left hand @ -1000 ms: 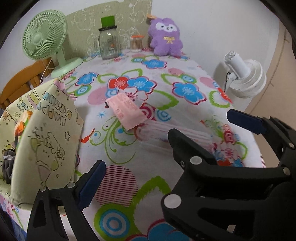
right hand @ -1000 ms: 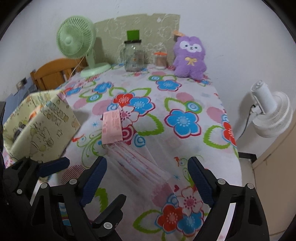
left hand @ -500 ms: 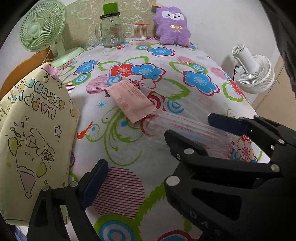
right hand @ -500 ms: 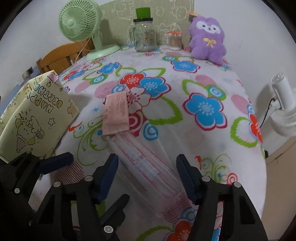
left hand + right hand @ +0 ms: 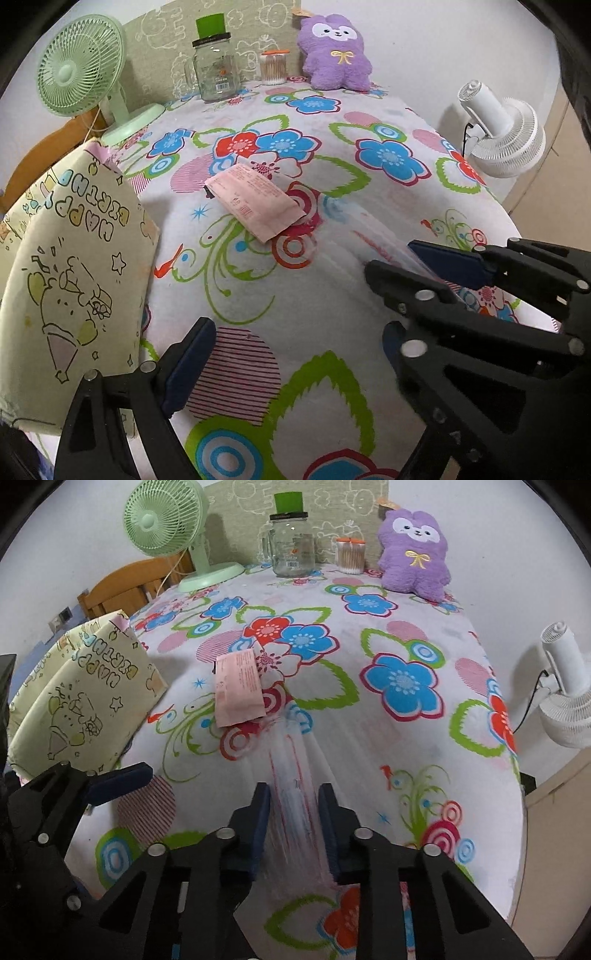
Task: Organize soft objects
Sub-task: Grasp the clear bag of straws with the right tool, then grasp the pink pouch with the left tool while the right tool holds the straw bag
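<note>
Clear, soft plastic pack with red stripes [image 5: 295,794], lying low in the centre of the right-wrist frame on the tabletop, its far end tucked against a flat pink paper-faced packet [image 5: 238,686]. The right gripper [image 5: 294,794] has just been closing; its blue pads now press the pack from both sides, so the pack is grasped. The left gripper [image 5: 299,354] hangs released at the lower edge of its own frame, with only cloth between its pads. Step in hand, as judged: the grasp is made and the lift not yet begun. The next move calls for raising the limp pack without dragging the pink packet, probably toward the cream fabric bag printed with cartoon figures [image 5: 74,701] at the left. The surface is a white tablecloth with bright flower prints [image 5: 399,679]. Along the upper edge stand a green desk fan [image 5: 166,520], a glass jar with green lid [image 5: 291,542] and a purple plush animal [image 5: 413,550]; a white fan [image 5: 565,686] sits at the right.
</note>
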Demonstrator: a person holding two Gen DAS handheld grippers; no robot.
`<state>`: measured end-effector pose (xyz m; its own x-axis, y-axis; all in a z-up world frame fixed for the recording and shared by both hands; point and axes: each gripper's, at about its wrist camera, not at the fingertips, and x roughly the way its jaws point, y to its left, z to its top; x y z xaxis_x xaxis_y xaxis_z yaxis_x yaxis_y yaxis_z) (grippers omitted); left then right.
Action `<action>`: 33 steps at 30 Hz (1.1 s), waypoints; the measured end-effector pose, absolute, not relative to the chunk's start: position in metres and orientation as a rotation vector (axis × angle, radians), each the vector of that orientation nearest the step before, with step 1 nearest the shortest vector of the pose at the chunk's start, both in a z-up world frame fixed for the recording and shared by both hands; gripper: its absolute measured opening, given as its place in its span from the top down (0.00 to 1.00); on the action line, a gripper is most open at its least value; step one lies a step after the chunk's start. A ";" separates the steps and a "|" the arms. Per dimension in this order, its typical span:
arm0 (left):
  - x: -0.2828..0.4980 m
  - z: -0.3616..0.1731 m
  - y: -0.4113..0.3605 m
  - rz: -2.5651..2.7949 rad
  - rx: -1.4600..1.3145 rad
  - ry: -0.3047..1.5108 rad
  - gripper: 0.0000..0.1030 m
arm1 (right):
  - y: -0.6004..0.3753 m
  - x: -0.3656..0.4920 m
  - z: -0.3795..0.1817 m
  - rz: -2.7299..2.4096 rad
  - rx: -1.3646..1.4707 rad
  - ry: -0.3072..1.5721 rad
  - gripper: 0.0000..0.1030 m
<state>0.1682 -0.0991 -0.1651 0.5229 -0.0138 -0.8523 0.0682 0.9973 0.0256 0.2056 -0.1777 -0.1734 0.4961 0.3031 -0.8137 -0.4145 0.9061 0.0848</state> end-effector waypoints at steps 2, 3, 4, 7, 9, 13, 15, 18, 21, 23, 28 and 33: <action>0.167 -0.161 -0.101 -0.049 0.060 1.007 0.10 | -0.183 0.202 -0.170 0.429 -0.108 0.945 0.78; 0.167 -0.159 -0.102 -0.047 0.061 1.001 0.10 | -0.185 0.201 -0.168 0.423 -0.097 0.940 0.78; 0.167 -0.157 -0.103 -0.042 0.062 0.993 0.10 | -0.188 0.201 -0.165 0.413 -0.084 0.932 0.79; 0.170 -0.151 -0.105 -0.018 0.067 0.975 0.10 | -0.194 0.200 -0.159 0.381 -0.063 0.913 0.79; 0.171 -0.147 -0.104 0.000 0.061 0.968 0.12 | -0.197 0.201 -0.155 0.364 -0.054 0.914 0.80; 0.177 -0.139 -0.105 0.011 0.050 0.948 0.13 | -0.201 0.205 -0.147 0.343 -0.028 0.895 0.80; 0.181 -0.135 -0.105 0.026 0.048 0.936 0.13 | -0.203 0.209 -0.144 0.331 -0.012 0.887 0.80; 0.188 -0.132 -0.102 0.036 0.022 0.950 0.13 | -0.204 0.214 -0.137 0.312 -0.003 0.871 0.80; 0.196 -0.129 -0.102 0.051 0.007 0.948 0.13 | -0.203 0.219 -0.130 0.296 -0.010 0.849 0.80; 0.201 -0.127 -0.101 0.064 0.001 0.940 0.13 | -0.202 0.224 -0.127 0.293 -0.007 0.842 0.80; 0.215 -0.127 -0.098 0.095 -0.019 0.942 0.13 | -0.198 0.238 -0.124 0.291 -0.007 0.834 0.80; 0.227 -0.125 -0.095 0.120 -0.026 0.923 0.18 | -0.199 0.252 -0.123 0.278 0.007 0.829 0.79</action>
<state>0.2274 -0.0948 -0.1254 0.5972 0.0922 -0.7968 -0.1145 0.9930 0.0290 0.2520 -0.1987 -0.1229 0.6415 0.2465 -0.7264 -0.2409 0.9638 0.1142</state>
